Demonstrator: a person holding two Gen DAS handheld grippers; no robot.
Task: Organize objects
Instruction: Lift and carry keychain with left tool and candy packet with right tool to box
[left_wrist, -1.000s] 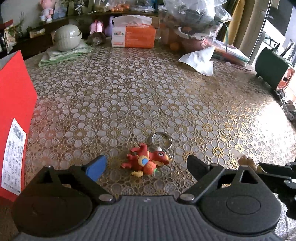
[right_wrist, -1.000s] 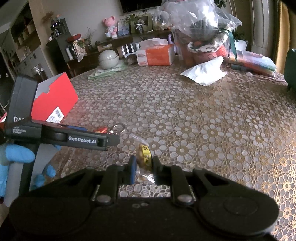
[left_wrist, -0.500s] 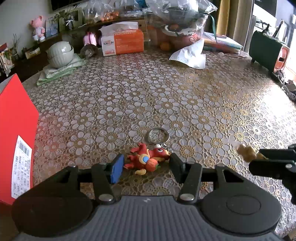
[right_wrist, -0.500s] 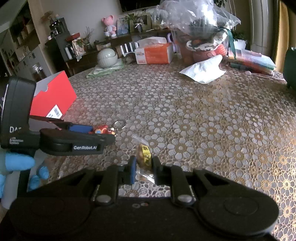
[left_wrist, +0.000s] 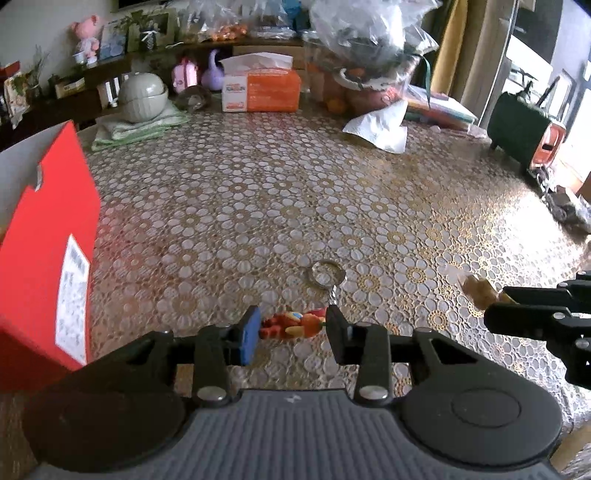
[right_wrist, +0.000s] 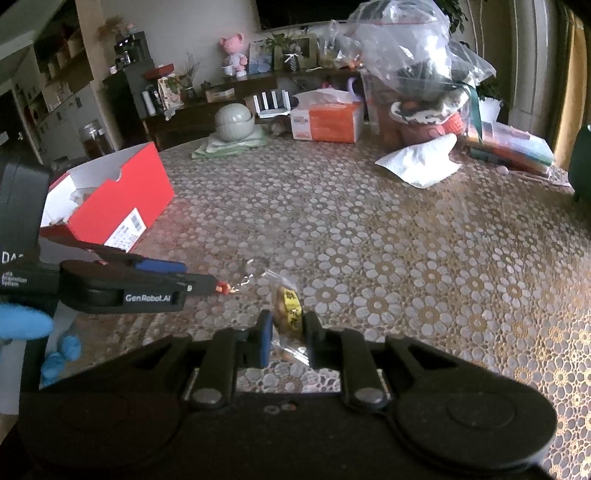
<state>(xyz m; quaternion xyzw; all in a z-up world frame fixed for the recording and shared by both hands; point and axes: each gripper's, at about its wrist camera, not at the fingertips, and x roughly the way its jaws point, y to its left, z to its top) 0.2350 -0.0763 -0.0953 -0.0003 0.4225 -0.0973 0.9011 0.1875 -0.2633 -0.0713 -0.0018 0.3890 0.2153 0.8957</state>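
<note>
Both jaws loaded, nothing boxed yet.

My left gripper (left_wrist: 290, 330) had just closed its jaws on the dragon keychain (left_wrist: 291, 325); my right gripper (right_wrist: 286, 334) pinched the snack packet (right_wrist: 287, 308) over the bench (left_wrist: 295, 206). Both awaited dropping into the red box (right_wrist: 110, 206).

Both wrist views look down close, sharing the red box (left_wrist: 44, 258)

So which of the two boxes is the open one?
The red box at the left, its white inside showing; the orange tissue box at the far edge is closed apart from its tissue slot.
</note>
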